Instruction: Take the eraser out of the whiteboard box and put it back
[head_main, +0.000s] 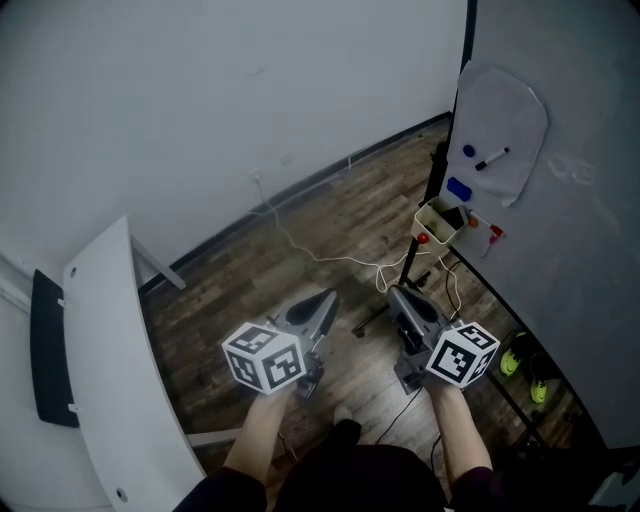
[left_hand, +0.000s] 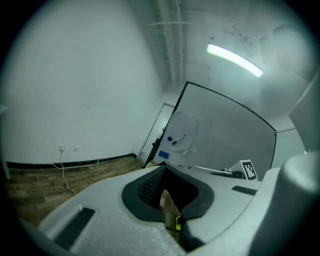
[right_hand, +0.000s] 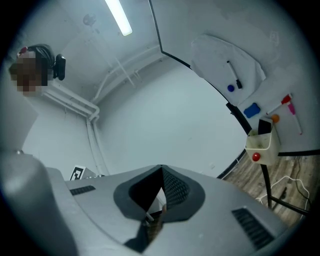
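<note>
Left claw (head_main: 328, 296): pressed together with nothing in it. I hold it low over the floor, pointing toward the board. Its marker cube (head_main: 263, 357) is the part nearest me.
Right claw (head_main: 397, 293): also pressed together and empty. It sits just beside the left one, well apart from the box. In the right gripper view the box is off to the right of where the claw points.
Whiteboard box (head_main: 438, 222): a cream tray fixed at the lower left corner of the whiteboard (head_main: 570, 200), beside the black stand post. It has a red round knob (head_main: 423, 238) on its front.
Eraser (head_main: 453, 214): the dark block standing upright inside the box, its top above the rim. I take it for the eraser but can't be sure from here. Neither claw touches it.
Blue block (head_main: 458, 189): stuck on the board just above the box.
White sheet (head_main: 505, 115): on the board, higher up. A blue magnet (head_main: 469, 151) and a black marker (head_main: 492, 158) sit on it side by side.
Red pens (head_main: 493, 234): on the board just right of the box.
Floor (head_main: 300, 240): wood planks. A white cable (head_main: 330, 258) trails from the wall toward the stand.
Green shoes (head_main: 518, 355): on the floor under the board, right of my right claw.
Bench (head_main: 110, 350): white, far left, well apart from both claws.
</note>
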